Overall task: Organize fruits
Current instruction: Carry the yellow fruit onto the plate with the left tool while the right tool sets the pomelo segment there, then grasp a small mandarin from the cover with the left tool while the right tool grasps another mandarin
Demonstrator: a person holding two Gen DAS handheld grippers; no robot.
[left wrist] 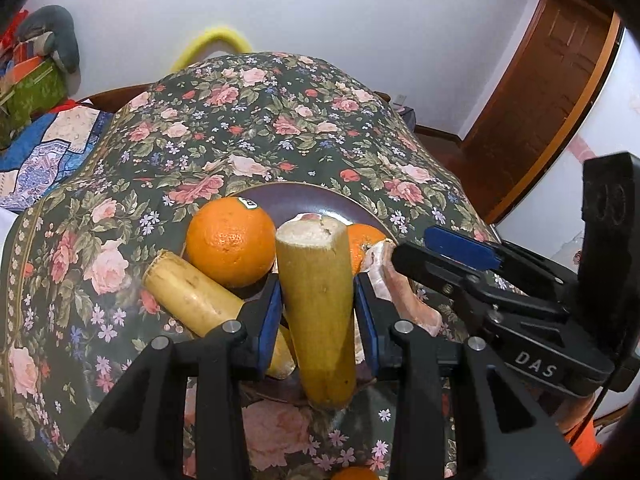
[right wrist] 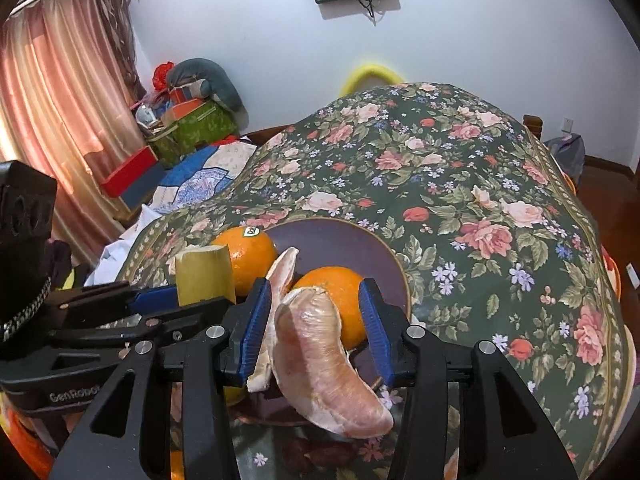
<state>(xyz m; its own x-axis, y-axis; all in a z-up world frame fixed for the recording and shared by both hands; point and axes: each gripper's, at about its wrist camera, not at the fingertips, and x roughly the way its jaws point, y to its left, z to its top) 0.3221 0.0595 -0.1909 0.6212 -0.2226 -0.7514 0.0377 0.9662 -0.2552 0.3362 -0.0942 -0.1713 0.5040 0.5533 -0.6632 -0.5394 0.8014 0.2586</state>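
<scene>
Black tongs fill the near edge of both views. Left tongs (left wrist: 316,316) clamp a sugarcane piece (left wrist: 316,300) upright over the plate (left wrist: 304,196) on the floral desk (left wrist: 248,120); right tongs (right wrist: 316,328) stand wide around a pomelo segment (right wrist: 320,360), contact unclear. We judge placing is next: lower the cane flat beside the other, clear of the oranges. Count: sugarcane pieces two, oranges on plate two, pomelo segments two.
</scene>
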